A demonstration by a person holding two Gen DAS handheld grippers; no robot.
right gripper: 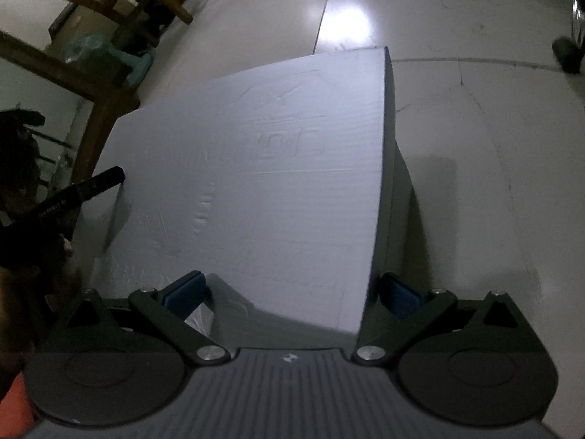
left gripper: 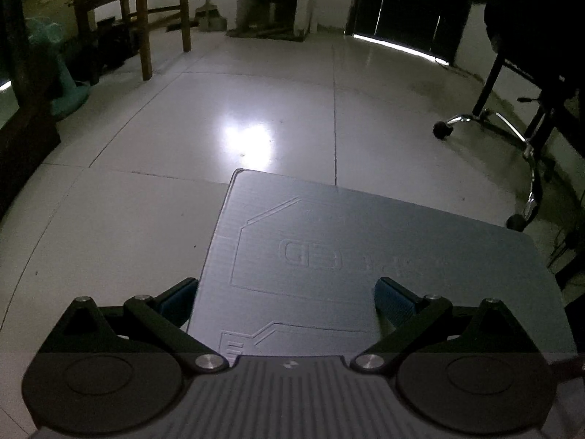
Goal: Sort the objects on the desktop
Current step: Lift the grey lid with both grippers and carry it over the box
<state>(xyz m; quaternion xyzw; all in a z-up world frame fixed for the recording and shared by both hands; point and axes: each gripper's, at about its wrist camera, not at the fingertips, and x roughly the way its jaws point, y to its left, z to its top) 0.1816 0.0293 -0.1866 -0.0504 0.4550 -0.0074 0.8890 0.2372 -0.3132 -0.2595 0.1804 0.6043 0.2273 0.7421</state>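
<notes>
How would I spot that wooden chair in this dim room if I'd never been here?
Start from the pale tiled floor with its bright glare patch, seen in the left wrist view. Follow it to the far left corner: the wooden chair stands there on brown legs, with a slatted back. Unlike the office chair base at the right, it has no wheels or chrome.

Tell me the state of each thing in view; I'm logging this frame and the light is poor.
Left gripper: open, fingers wide apart at the near edge of the grey box.
Right gripper: open, fingers astride the box's near corner.
Grey box: closed, embossed lid on top.
Wooden chair: upright on the floor.
Office chair: upright, wheeled base showing.
</notes>
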